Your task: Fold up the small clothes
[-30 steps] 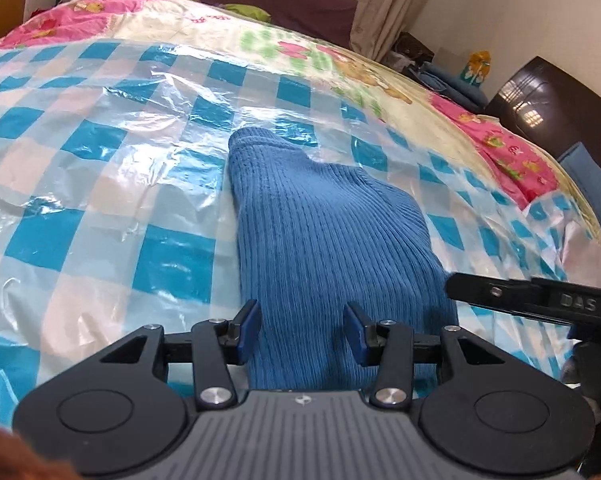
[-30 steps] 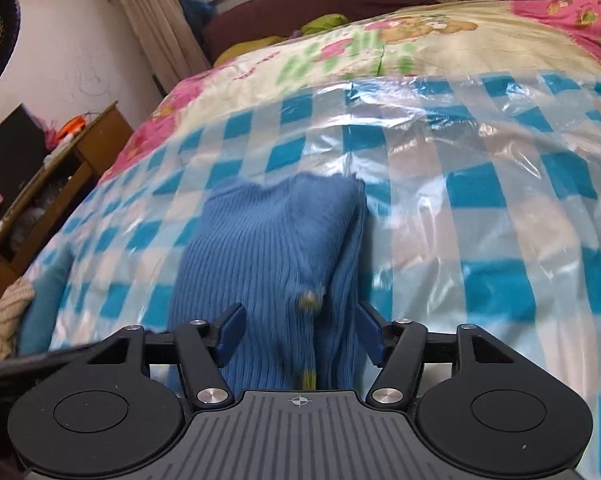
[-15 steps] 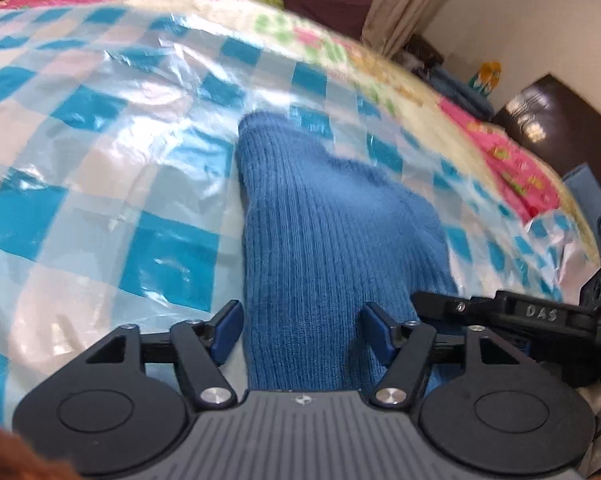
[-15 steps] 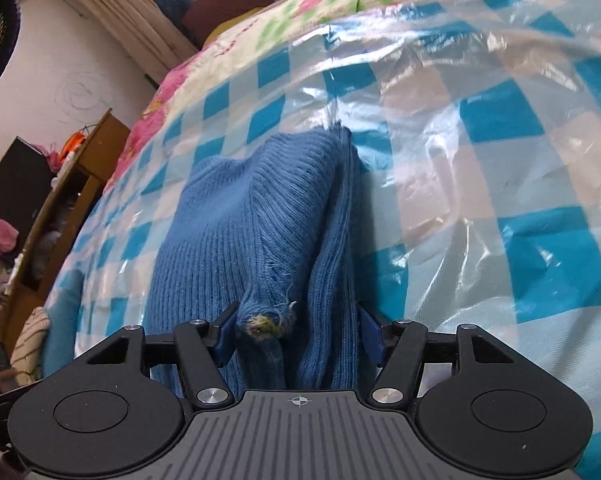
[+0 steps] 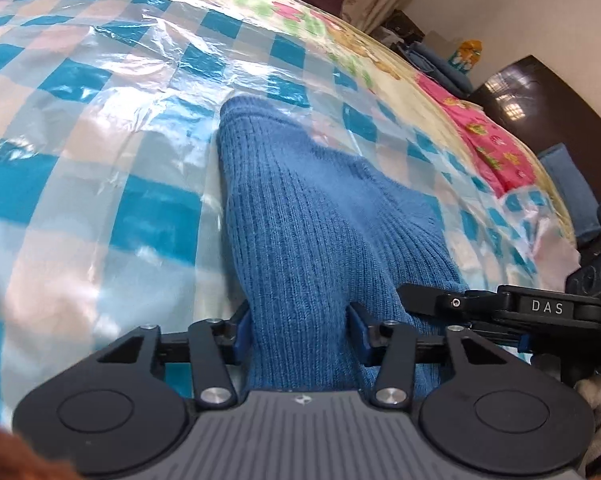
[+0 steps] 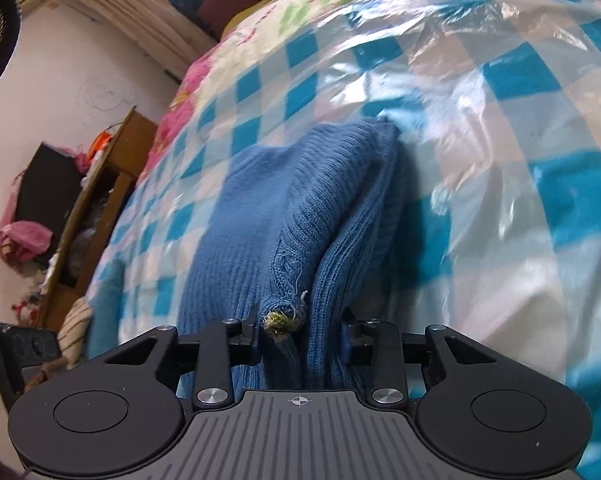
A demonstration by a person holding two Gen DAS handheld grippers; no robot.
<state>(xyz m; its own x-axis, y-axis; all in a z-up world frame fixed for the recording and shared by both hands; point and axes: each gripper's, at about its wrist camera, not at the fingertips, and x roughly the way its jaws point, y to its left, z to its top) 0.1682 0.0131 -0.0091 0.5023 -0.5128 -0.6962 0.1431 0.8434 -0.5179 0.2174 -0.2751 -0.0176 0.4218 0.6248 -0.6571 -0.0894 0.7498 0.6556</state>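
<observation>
1. Left gripper [image 5: 298, 330], seen from the left wrist camera, has its 2 blue-padded jaws closing on the near edge of the blue knit garment [image 5: 320, 216]. Both pads look pressed into the ribbed cloth, which bunches up between them, so I read this as a grip on it. The garment runs from the jaws toward 12 o'clock across the blue-and-white checked plastic sheet [image 5: 100, 128], its far end a narrow rounded tip at about 11 o'clock. At 3 o'clock the right gripper [image 5: 416, 294] reaches in sideways, just beside the same near edge; its pads are hard to make out from here.

2. From the right wrist camera, the right gripper [image 6: 300, 338] is also closing, with cloth between its jaws — a thick fold of the garment [image 6: 260, 208] and a rolled seam ending in a frayed yellow-green tuft [image 6: 278, 320]. The pads appear to touch the knit on both sides, so it seems gripped. Layers lie doubled along the right side, toward 1 o'clock. A wooden cabinet [image 6: 96, 216] stands off the bed at 9 o'clock.

3. Step in hand, as I judge it: pinching the near hem at 2 spots, ready for a lengthwise fold. The garment already looks folded in from one side.

4. Next move calls for both grips to be firm, then an even lift and carry toward 12 o'clock — keeping the 2 corners level so the layers do not slide on the slick plastic.
</observation>
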